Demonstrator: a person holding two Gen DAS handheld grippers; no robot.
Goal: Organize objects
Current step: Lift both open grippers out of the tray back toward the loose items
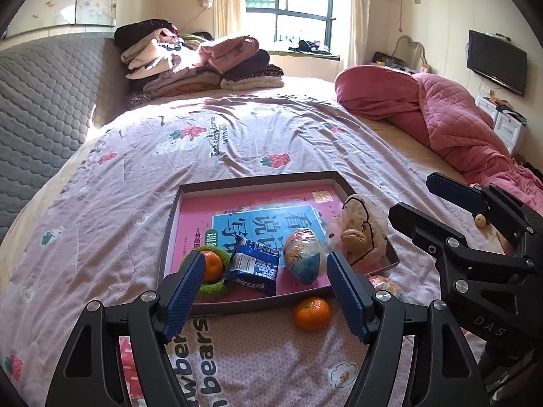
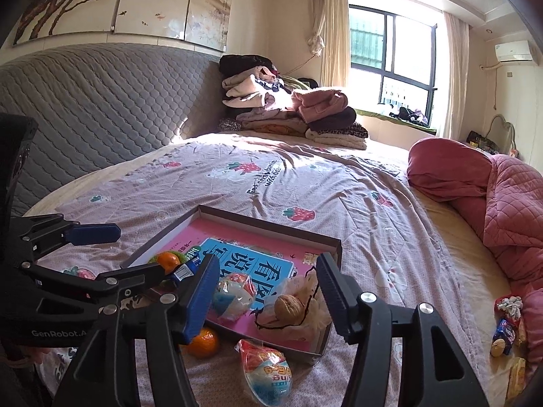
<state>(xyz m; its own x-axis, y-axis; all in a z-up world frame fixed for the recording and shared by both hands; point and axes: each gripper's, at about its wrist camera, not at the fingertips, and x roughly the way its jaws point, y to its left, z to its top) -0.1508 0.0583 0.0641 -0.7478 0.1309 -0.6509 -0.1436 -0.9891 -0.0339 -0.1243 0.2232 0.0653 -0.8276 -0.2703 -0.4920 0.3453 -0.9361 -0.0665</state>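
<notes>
Left fingers (image 1: 193,271) apart | tangerine (image 1: 311,313) between, below | untouched

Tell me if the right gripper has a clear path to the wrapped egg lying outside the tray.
Probably yes: the right gripper is open and empty, and the wrapped egg lies uncovered on the bedspread just below it, beside the tray.

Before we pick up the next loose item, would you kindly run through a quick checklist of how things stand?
1. Left gripper open and empty: ok.
2. Right gripper open, nothing between its fingers: ok.
3. Loose orange on the bedspread just outside the tray's near rim, unobstructed: ok.
4. Wrapped egg toy also lying outside the tray: not ok, still to be stored.
5. Free room in the tray: ok, the far part of the pink book is bare.
6. Walnut settled on the frilly pouch inside the tray: ok.
</notes>
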